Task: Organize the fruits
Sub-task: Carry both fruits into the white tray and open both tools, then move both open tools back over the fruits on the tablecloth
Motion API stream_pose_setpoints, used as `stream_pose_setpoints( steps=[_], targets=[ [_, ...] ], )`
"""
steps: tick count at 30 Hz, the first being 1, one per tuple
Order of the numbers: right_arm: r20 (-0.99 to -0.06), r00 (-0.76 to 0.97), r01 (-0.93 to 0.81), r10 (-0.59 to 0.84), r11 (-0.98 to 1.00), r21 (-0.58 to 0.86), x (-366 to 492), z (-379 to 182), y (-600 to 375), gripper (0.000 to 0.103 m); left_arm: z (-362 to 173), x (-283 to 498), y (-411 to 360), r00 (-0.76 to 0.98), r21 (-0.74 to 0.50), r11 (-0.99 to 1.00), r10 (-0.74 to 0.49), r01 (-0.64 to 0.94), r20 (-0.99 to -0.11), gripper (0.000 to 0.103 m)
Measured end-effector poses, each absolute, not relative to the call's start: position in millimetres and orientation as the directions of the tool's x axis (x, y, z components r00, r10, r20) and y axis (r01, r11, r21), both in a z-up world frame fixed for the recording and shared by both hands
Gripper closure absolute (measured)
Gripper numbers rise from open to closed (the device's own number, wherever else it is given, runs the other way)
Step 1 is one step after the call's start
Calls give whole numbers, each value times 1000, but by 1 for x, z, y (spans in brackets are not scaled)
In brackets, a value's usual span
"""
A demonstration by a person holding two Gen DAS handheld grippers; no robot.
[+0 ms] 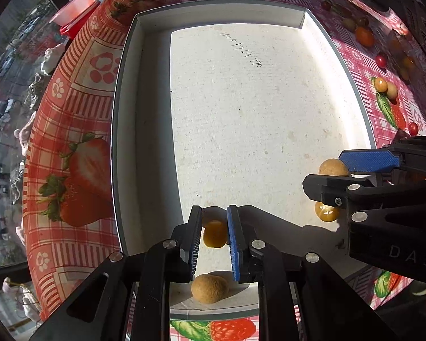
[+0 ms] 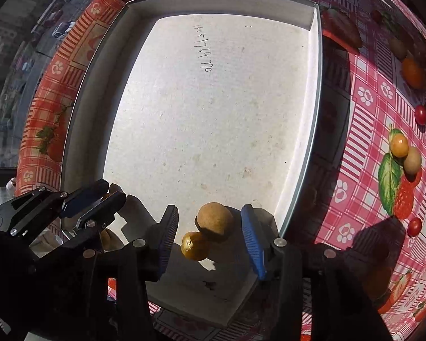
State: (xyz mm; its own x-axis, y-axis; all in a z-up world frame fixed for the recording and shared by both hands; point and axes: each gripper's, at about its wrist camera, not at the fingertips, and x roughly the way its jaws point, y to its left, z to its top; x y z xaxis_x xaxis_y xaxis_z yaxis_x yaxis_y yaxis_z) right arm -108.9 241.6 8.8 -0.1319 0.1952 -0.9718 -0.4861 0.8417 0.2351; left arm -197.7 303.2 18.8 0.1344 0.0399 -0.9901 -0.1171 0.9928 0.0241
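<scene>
Releasing cleanly is what counts: the yellow fruit, clenched in the left tool, is best lowered onto the white tray floor near its front wall; the right tool, jaws apart, straddles two fruits already there.

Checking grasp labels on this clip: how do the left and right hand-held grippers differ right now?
The left hand-held gripper is shut on a glossy yellow fruit; the right hand-held gripper stands open, its pads clear of the fruit. Only one fruit sits between the left's fingers; two lie between the right's, a matte tan fruit and a glossy amber fruit, both resting on the tray floor. Both point down into the white tray, near the same end.
</scene>
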Motion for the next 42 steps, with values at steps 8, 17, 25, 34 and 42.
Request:
stream_pose_setpoints(
  steps=[8, 17, 25, 34, 42],
  targets=[
    [-963, -103, -499, 249, 825, 267, -110, 31, 241, 17, 33, -198, 293, 178, 56, 992, 76, -115, -981, 24],
    [-965, -12, -482, 261, 844, 234, -98, 60, 220, 16, 58, -186, 281, 214, 80, 993, 98, -91, -972, 24],
    [-972, 45, -365, 230, 910, 198, -83, 71, 161, 16, 79, -171, 255, 263, 75, 997, 81, -31, -962, 24],
    [-989, 15, -134, 144, 981, 141, -73, 47, 60, 16, 94, -128, 212, 289, 50, 996, 28, 68, -957, 24],
    [-994, 31, -6, 109, 994, 109, -52, 42, -10, 16, 91, -85, 154, 322, 51, 987, -2, 155, -947, 24]
  ],
)
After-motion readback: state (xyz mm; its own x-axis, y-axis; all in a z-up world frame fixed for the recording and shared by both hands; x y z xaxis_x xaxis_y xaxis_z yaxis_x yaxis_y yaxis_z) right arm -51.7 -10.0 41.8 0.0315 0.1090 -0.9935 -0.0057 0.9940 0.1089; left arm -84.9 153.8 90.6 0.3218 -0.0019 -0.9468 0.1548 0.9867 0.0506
